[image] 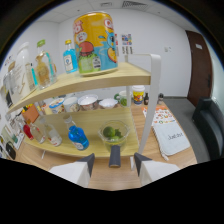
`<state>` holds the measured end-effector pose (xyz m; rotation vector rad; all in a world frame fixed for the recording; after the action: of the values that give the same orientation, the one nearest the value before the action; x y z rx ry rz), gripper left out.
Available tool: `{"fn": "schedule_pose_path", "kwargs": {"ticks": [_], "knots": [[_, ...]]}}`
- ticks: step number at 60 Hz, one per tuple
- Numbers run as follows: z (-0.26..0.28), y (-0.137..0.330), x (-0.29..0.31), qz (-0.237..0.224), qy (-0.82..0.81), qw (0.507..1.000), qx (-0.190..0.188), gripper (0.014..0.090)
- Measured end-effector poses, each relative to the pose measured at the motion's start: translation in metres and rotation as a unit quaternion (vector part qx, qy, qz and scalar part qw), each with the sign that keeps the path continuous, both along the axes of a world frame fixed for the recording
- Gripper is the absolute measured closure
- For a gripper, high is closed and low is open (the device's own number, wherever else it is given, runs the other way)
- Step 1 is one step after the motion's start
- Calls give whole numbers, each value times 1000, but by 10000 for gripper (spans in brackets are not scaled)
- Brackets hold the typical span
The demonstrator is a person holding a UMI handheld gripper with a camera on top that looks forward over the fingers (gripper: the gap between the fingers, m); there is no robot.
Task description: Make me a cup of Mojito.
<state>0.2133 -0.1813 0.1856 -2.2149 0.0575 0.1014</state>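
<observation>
Two fingers of my gripper (113,167) spread, empty, just before glass bowl (114,132) w/ limes (112,133): fragile, slick, so grip rim.

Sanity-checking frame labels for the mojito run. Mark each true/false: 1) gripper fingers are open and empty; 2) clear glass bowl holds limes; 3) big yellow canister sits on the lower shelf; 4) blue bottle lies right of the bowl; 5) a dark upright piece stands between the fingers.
1) True: the gripper is open, gripping nothing.
2) True: the clear glass bowl holds green limes.
3) False: the big yellow canister stands on the upper shelf.
4) False: the blue bottle is left of the bowl.
5) True: the dark upright piece stands there, gaps either side.
</observation>
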Motion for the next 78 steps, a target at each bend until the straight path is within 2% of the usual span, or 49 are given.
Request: {"fn": "schedule_pose_path", "kwargs": {"ticks": [5, 12, 17, 22, 32, 47, 62, 78], "knots": [[-7, 9, 0, -2, 13, 1000, -16, 474], [-17, 15, 0, -3, 26, 999, -39, 626], [-21, 19, 3, -5, 17, 999, -47, 779], [-21, 19, 3, -5, 9, 999, -46, 859], [-23, 19, 4, -5, -3, 998, -61, 875], [-8, 13, 7, -12, -24, 999, -34, 889], [23, -25, -19, -9, -19, 1000, -2, 891], [4, -69, -73, -11, -19, 1000, 4, 892]]}}
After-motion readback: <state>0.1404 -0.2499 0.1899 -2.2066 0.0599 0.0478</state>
